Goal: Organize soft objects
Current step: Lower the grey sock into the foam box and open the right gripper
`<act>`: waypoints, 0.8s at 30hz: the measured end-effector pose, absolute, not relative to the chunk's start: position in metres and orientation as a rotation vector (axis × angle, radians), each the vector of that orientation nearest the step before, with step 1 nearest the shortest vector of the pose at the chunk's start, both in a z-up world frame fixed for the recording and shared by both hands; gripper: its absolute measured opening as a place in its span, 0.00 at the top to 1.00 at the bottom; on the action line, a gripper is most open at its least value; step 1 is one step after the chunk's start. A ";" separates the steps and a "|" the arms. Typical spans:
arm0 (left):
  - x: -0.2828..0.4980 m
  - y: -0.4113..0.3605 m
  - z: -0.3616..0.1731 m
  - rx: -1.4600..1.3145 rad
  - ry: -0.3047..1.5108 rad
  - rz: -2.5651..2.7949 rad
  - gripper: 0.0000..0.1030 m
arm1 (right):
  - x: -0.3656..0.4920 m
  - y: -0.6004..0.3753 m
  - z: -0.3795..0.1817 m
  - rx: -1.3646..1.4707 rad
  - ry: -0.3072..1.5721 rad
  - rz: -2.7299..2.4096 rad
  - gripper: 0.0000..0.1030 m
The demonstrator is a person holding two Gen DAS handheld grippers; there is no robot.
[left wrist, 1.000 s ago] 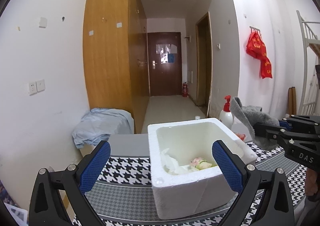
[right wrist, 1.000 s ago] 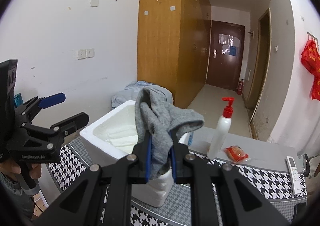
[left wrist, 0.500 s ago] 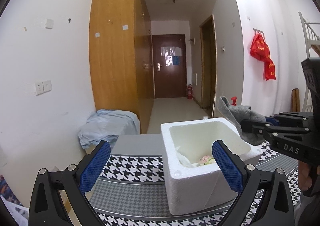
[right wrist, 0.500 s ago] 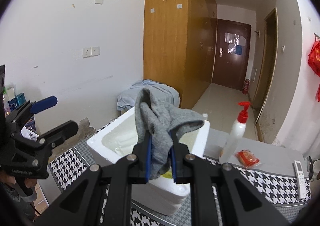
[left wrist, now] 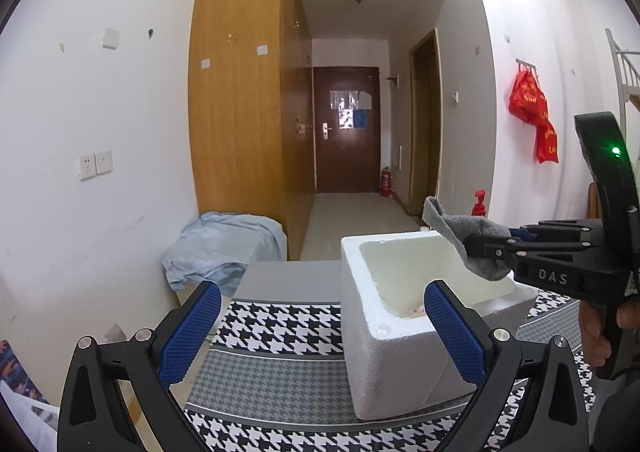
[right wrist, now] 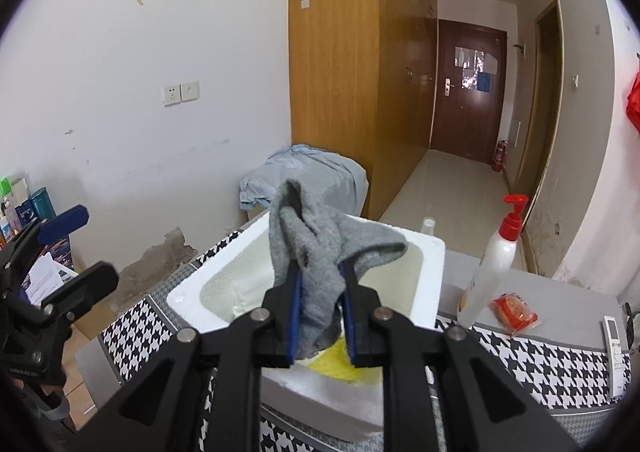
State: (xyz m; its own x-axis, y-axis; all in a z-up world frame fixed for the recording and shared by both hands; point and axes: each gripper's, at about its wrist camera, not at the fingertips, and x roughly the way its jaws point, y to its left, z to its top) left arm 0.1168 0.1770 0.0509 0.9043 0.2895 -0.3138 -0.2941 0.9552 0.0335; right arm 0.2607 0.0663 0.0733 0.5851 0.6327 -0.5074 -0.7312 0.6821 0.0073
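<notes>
The right gripper (right wrist: pixel 320 320) was clenched on a grey sock (right wrist: pixel 320 248), its blue pads pinching the bunched middle so that the top stood up above the fingers and a fold drooped to the tool's right. Directly ahead of and below those fingers sat the white foam box (right wrist: pixel 432 264), open at the top; from the left wrist view the sock (left wrist: pixel 468 240) hung over the box's right rim (left wrist: pixel 400 240), not yet lowered inside.

The left gripper (left wrist: pixel 320 336) was released, jaws wide apart and holding nothing, with the foam box just ahead and to its right on the houndstooth tablecloth (left wrist: pixel 280 324).

Some soft things already lay in the box: something yellow (right wrist: pixel 340 364) showed just under the right fingers, and a pale pinkish scrap (left wrist: pixel 416 310) at the bottom in the left view. What they were could not be made out. So the job looked partly done, with this sock the piece in hand; lowering it and letting go appeared to be the step left for it.

Right of the box stood a pump bottle (right wrist: pixel 496 256) with a red head, a red wrapped packet (right wrist: pixel 514 310) and a remote control (right wrist: pixel 614 352). None looked like soft goods needing sorting.
</notes>
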 end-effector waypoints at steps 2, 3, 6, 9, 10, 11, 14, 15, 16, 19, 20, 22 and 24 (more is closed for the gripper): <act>0.115 0.179 0.051 -0.018 0.320 0.301 0.01 | 0.263 0.069 0.071 -0.218 0.512 0.797 0.76; 0.114 0.179 0.051 -0.018 0.321 0.300 0.01 | 0.264 0.071 0.069 -0.218 0.521 0.797 0.72; 0.114 0.179 0.051 -0.021 0.322 0.301 0.01 | 0.267 0.074 0.066 -0.215 0.536 0.810 0.54; 0.114 0.180 0.050 -0.024 0.325 0.293 0.01 | 0.268 0.071 0.065 -0.206 0.532 0.797 0.42; 0.114 0.180 0.050 -0.025 0.324 0.293 0.01 | 0.267 0.069 0.066 -0.201 0.532 0.796 0.42; 0.113 0.180 0.050 -0.027 0.323 0.291 0.01 | 0.266 0.067 0.067 -0.200 0.531 0.795 0.42; 0.111 0.180 0.050 -0.025 0.325 0.285 0.01 | 0.260 0.062 0.070 -0.196 0.517 0.787 0.42; 0.111 0.180 0.050 -0.024 0.327 0.284 0.01 | 0.259 0.063 0.071 -0.194 0.516 0.787 0.42; 0.111 0.179 0.051 -0.022 0.329 0.281 0.01 | 0.258 0.062 0.072 -0.192 0.513 0.787 0.41; 0.110 0.176 0.052 -0.012 0.331 0.273 0.01 | 0.253 0.057 0.073 -0.176 0.516 0.792 0.39; 0.110 0.175 0.052 -0.011 0.331 0.272 0.01 | 0.252 0.057 0.074 -0.175 0.515 0.791 0.38; 0.109 0.173 0.052 -0.010 0.329 0.265 0.01 | 0.248 0.054 0.075 -0.171 0.504 0.784 0.25; 0.108 0.172 0.053 -0.015 0.328 0.261 0.01 | 0.246 0.052 0.076 -0.160 0.497 0.783 0.15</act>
State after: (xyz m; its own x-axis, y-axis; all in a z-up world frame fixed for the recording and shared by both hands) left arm 0.1077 0.1715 0.0525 0.9135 0.2509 -0.3203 -0.2558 0.9663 0.0277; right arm 0.2457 0.0517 0.0762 0.6003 0.6358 -0.4852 -0.7096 0.7033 0.0438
